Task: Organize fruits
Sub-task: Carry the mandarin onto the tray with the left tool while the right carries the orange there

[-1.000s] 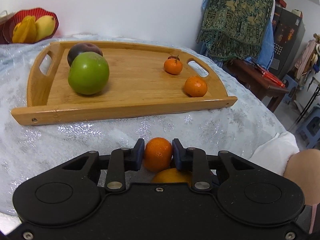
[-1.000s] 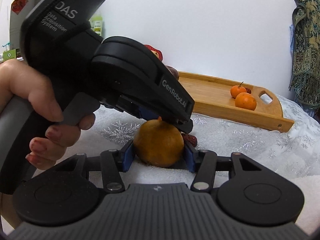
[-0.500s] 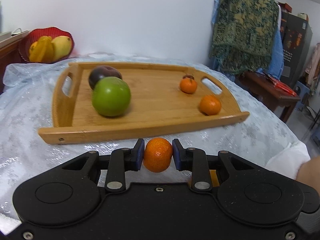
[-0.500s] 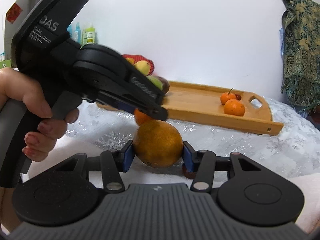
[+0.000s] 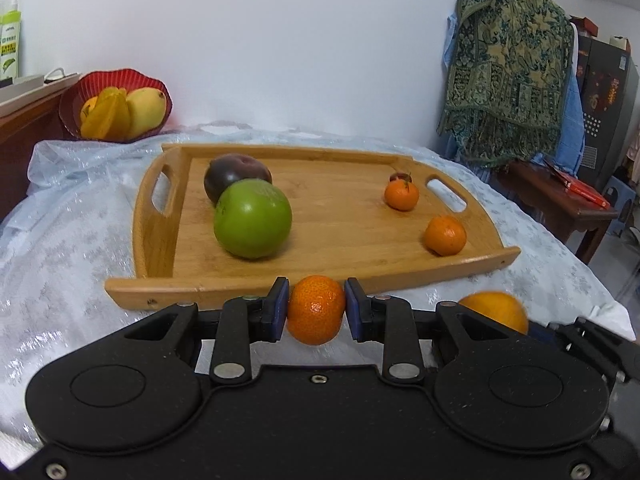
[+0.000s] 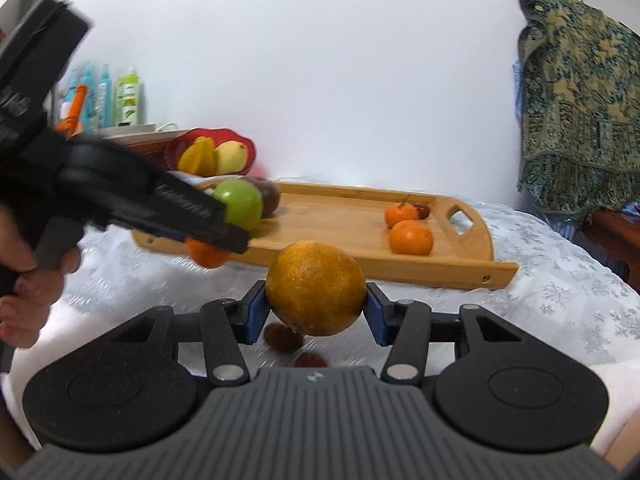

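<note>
White wall and a silvery snowflake tablecloth (image 5: 60, 240) frame our workspace, with the wooden tray (image 5: 160, 240) lying across the middle of both views. Our left gripper (image 5: 316, 310) is clamped narrowly on a small mandarin (image 5: 316, 308), low in the centre of the left view and just short of the tray's near rim. Our right gripper (image 6: 316, 306) is set wider, its blue pads (image 6: 256, 312) pressed on either side of a large orange (image 6: 316, 288), held above the cloth in the lower middle of its view, where two small dark red fruits (image 6: 282, 336) lie underneath. To do this step well, we judge that each fruit should be carried clear over the near rim before lowering, set down on bare wood beside its own kind, and released only once resting, since round fruit will roll. On the tray's left side sit a green apple (image 5: 252, 224) and a dark plum-like fruit (image 5: 236, 174) touching behind it; on the right sit two mandarins (image 5: 444, 236) apart, with a small red fruit (image 5: 400, 177) by the farther one. At upper left a red basket (image 5: 72, 108) holds yellow fruit, seemingly mango and starfruit.
</note>
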Demonstrator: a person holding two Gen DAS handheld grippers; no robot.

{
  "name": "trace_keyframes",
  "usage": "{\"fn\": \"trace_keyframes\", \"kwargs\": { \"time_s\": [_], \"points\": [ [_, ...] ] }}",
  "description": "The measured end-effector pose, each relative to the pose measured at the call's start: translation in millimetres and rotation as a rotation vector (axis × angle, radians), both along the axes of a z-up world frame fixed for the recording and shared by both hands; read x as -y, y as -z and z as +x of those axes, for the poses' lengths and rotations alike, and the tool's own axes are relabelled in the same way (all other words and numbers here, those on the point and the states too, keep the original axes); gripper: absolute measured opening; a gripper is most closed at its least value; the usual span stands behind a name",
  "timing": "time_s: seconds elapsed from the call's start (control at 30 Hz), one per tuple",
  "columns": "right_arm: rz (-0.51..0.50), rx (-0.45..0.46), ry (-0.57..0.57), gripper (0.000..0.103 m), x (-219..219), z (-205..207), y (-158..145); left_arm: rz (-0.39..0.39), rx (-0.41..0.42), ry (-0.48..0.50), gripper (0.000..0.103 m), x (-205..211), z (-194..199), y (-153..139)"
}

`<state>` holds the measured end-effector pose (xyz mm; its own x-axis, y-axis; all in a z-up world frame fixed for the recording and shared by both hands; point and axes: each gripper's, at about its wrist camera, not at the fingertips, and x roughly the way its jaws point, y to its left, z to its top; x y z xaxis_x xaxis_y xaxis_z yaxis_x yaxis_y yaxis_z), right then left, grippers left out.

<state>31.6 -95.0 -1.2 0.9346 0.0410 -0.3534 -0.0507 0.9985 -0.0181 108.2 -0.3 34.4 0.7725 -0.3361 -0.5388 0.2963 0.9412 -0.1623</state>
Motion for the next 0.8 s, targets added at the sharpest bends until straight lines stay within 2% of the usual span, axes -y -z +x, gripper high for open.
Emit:
{"fn": "trace_keyframes", "kwargs": {
  "time_s": [0.27,0.43,0.8],
  "points": [
    [0.073,0.017,0.067,0.054,31.4,29.6,-25.0,-0.016,0.051,-0.063,0.028,-16.9,23.2,-21.4],
    [0.118,0.015,0.096,0.054,53.5,59.9,-38.6,-0.077,0.038,-0.091,0.028,-31.2,50.4,-32.6],
    [0.127,-0.014,0.102,0.054,78.0,126.5,-58.0,-0.062,0.052,-0.141,0.028,-34.5,104.3,-42.1]
  ]
}}
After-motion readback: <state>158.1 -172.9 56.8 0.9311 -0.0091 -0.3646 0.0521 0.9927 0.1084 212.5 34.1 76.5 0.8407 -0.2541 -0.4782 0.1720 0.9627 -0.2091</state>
